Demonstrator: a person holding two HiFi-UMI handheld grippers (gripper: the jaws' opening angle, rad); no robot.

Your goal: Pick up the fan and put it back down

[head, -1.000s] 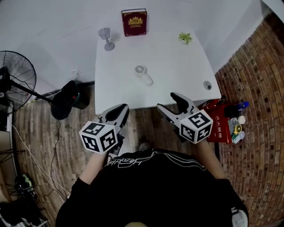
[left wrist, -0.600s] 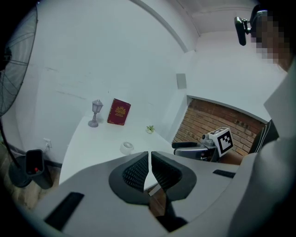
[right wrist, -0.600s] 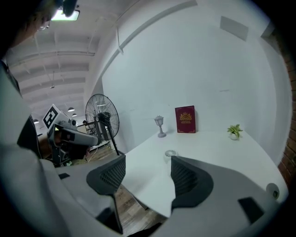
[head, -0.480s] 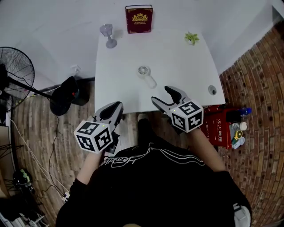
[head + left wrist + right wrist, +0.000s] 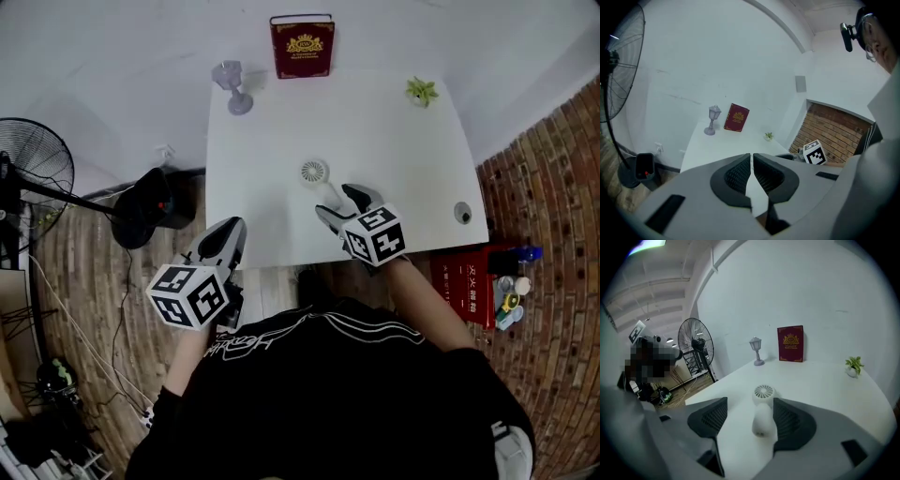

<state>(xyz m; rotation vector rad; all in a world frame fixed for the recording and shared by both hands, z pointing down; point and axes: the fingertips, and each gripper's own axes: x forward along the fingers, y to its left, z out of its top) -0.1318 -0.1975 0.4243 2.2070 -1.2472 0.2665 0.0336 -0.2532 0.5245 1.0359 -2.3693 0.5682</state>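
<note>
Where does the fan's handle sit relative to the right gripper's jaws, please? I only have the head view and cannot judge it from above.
Observer: In the right gripper view, the fan lies on the table with its handle between the open jaws of the right gripper. It is nearer the right-hand jaw and not clamped.
Operator: Thank you. How far in is it?
Observer: The handle's end lies about level with the middle of the pads. The round fan head sits just beyond the fingertips.
Operator: Is the left gripper holding anything?
Observer: No. The left gripper view shows the left gripper with its jaws together and nothing between them.
</note>
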